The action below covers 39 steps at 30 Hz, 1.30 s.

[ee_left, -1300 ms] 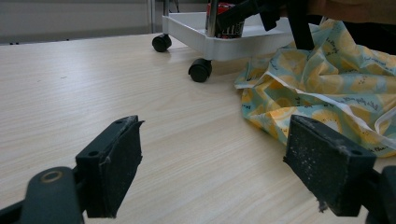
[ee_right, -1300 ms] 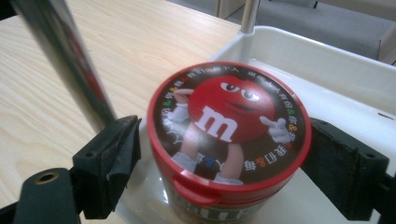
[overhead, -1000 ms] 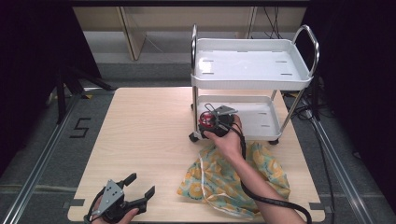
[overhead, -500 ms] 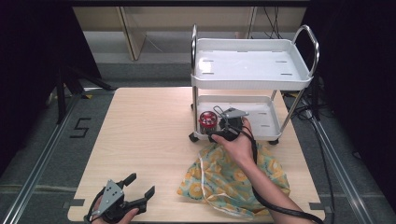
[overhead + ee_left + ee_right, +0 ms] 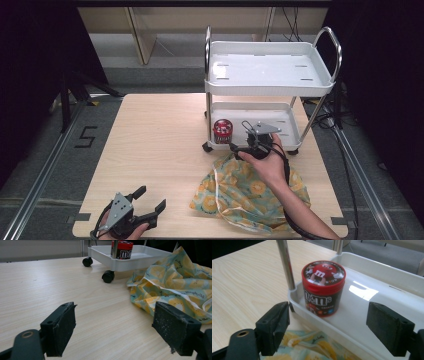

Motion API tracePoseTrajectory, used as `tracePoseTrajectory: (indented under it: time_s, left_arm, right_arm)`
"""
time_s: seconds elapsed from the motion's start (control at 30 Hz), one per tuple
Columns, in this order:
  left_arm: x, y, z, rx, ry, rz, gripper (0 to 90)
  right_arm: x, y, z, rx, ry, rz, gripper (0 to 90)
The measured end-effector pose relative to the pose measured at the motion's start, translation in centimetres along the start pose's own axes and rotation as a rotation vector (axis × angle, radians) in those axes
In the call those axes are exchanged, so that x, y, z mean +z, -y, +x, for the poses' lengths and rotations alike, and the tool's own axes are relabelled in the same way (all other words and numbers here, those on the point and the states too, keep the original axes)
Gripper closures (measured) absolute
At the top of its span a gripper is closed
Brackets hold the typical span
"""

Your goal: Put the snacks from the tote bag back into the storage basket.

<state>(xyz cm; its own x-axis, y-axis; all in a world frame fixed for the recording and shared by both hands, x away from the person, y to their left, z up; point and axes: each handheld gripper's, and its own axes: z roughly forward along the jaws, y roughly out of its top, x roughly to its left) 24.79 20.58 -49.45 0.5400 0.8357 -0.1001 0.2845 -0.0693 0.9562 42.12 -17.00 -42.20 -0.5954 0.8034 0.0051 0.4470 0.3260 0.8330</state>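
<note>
Right gripper (image 5: pixel 250 134) sits centre-right of the high view at the front lip of the cart's lower tray (image 5: pixel 290 120), jaws spread wide with nothing between them; left gripper (image 5: pixel 147 199) rests at lower left of that view on the table (image 5: pixel 150 130), jaws also apart and empty; candy jar (image 5: pixel 323 287) stands upright in the near left corner of the lower tray, red lid up, long axis vertical; in the right gripper view it is above centre, just ahead of the jaws and a little toward the left jaw, clear of both pads, no contact; judgement: jar looks set down and released, so a pull-back is the likely move in hand; if a re-grasp is wanted instead, go straight forward and slightly left; right gripper is much the nearer one, left is well apart across the table.

Around it: chrome post (image 5: pixel 285 263) rises just left of the jar at the tray corner, near touching distance, and could catch the left jaw; tray wall sits between jaws and jar base, so jaws must stay above the rim; yellow lemon-print cloth (image 5: pixel 240 190) lies crumpled on the table below the right hand, its edge at the bottom of the right gripper view; upper tray (image 5: pixel 265 65) overhangs, limiting lift height; cart wheels (image 5: pixel 108 276) at upper centre of the left gripper view, cloth to their right.
</note>
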Motion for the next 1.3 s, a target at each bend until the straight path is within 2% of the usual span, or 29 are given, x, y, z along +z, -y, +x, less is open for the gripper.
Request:
tracePoseTrajectory:
  time_s: [0.07, 0.13, 0.27, 0.37, 0.4, 0.43, 0.57, 0.6, 0.63, 0.7, 0.73, 0.77, 0.83, 0.87, 0.9, 0.97, 1.0, 1.03, 1.07, 1.1, 1.2, 1.3]
  left_arm:
    - [0.1, 0.0, 0.0, -0.003, 0.000, -0.004, 17.9]
    - [0.0, 0.0, 0.0, -0.001, -0.002, 0.000, 17.9]
    - [0.0, 0.0, 0.0, -0.002, -0.003, 0.000, 17.9]
    - [0.0, 0.0, 0.0, -0.001, -0.003, 0.001, 17.9]
    - [0.0, 0.0, 0.0, -0.002, -0.003, 0.001, 17.9]
    - [0.1, 0.1, 0.1, -0.003, 0.006, -0.010, 17.9]
    - [0.0, 0.0, 0.0, 0.000, -0.004, 0.000, 17.9]
    - [0.0, 0.0, 0.0, -0.001, -0.004, 0.000, 17.9]
    - [0.0, 0.0, 0.0, -0.001, -0.004, 0.000, 17.9]
    - [0.0, 0.0, 0.0, 0.001, -0.004, 0.001, 17.9]
    - [0.0, 0.0, 0.0, 0.001, -0.006, 0.001, 17.9]
    - [0.0, 0.0, 0.0, 0.000, -0.006, 0.001, 17.9]
    - [0.0, 0.0, 0.0, 0.001, -0.007, 0.003, 17.9]
    - [0.0, 0.0, 0.0, 0.000, -0.007, 0.003, 17.9]
    - [0.1, 0.1, 0.0, -0.002, 0.002, -0.008, 17.9]
    - [0.1, 0.1, 0.0, -0.003, 0.001, -0.007, 17.9]
    - [0.1, 0.1, 0.0, -0.002, 0.002, -0.006, 17.9]
    - [0.1, 0.1, 0.0, -0.001, 0.002, -0.005, 18.0]
    - [0.1, 0.1, 0.0, -0.002, 0.002, -0.006, 18.0]
    - [0.1, 0.1, 0.0, -0.002, 0.002, -0.006, 17.9]
    - [-0.1, 0.1, 0.0, -0.004, -0.012, 0.008, 17.9]
    - [-0.2, 0.1, 0.0, -0.006, -0.011, 0.003, 17.9]
  right_arm:
    - [-0.4, 0.5, 0.0, -0.025, -0.009, -0.010, 21.4]
    - [-0.7, 0.9, 0.2, 0.000, -0.007, -0.004, 21.4]
    - [-1.1, 1.5, 0.1, -0.019, -0.015, -0.014, 21.4]
    - [-1.4, 1.8, 0.2, -0.011, -0.009, -0.008, 21.4]
    - [-1.5, 1.9, 0.1, -0.029, -0.010, -0.015, 21.4]
    - [-1.7, 2.2, 0.2, -0.004, -0.018, -0.011, 21.7]
    - [-1.9, 2.6, 0.1, -0.029, -0.019, -0.022, 21.9]
    - [-2.1, 2.7, 0.3, -0.001, -0.025, -0.012, 22.0]
    - [-2.4, 3.0, 0.2, -0.022, -0.017, -0.023, 22.0]
    - [-2.5, 3.1, 0.1, -0.029, -0.022, -0.028, 22.0]
    - [-2.8, 3.2, 0.2, -0.022, -0.011, -0.030, 22.1]
    - [-2.9, 3.4, 0.3, 0.003, -0.024, -0.025, 22.2]
    - [-3.2, 3.8, 0.3, -0.006, -0.029, -0.028, 22.4]
    - [-3.3, 3.9, 0.1, -0.024, -0.032, -0.036, 22.9]
    - [-3.4, 4.3, 0.4, 0.002, -0.043, -0.037, 23.5]
    - [-3.6, 4.8, 0.4, -0.007, -0.058, -0.045, 24.4]
    - [-3.6, 5.1, 0.2, -0.041, -0.051, -0.068, 24.8]
    - [-3.7, 5.4, 0.2, -0.043, -0.059, -0.069, 25.1]
    - [-3.8, 5.7, 0.3, -0.039, -0.059, -0.078, 25.7]
    - [-4.1, 6.4, 0.6, -0.005, -0.069, -0.087, 27.0]
    - [-4.4, 7.1, 0.5, -0.015, -0.082, -0.122, 29.2]
    - [-4.7, 7.4, 0.7, -0.011, -0.086, -0.128, 30.3]
